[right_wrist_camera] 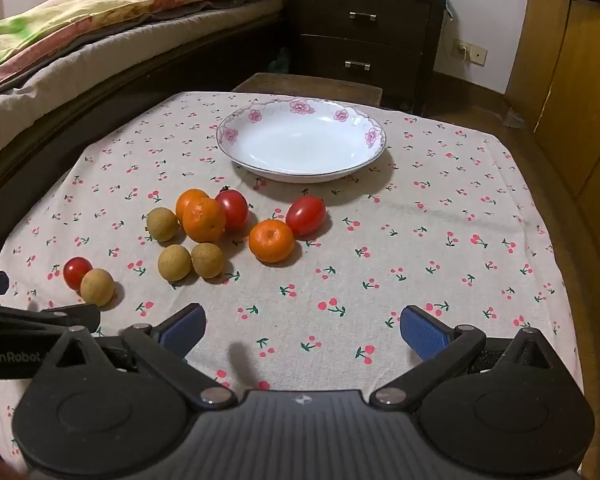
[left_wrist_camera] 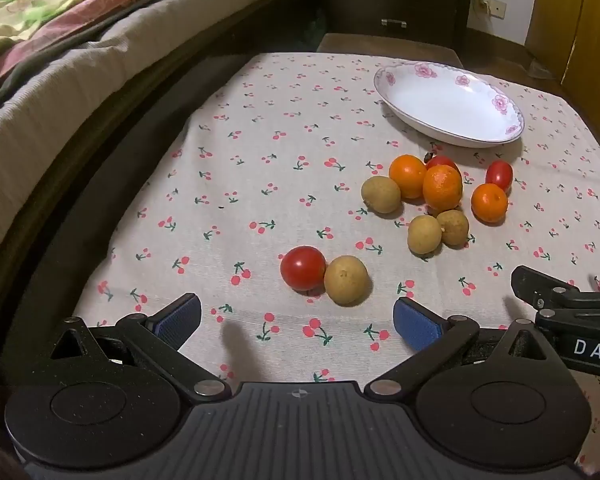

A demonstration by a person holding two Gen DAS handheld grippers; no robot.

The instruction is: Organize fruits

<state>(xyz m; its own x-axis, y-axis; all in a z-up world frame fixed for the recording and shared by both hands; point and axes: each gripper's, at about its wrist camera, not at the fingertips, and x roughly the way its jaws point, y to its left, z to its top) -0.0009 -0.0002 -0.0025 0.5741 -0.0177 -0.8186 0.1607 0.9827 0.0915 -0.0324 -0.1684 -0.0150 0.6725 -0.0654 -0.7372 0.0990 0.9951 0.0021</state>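
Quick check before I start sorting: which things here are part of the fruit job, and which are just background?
For the job:
cherry tomatoes
mandarins
longans
flowered plate
left gripper and right gripper, both open

Just around:
cherry-print tablecloth
bed
nightstand
wall socket

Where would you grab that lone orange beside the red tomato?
Across the orange's widest middle, coming from above. The right gripper is open. The tomato touches its far right side, so probably set the fingers near-right and far-left, where the cloth shows.
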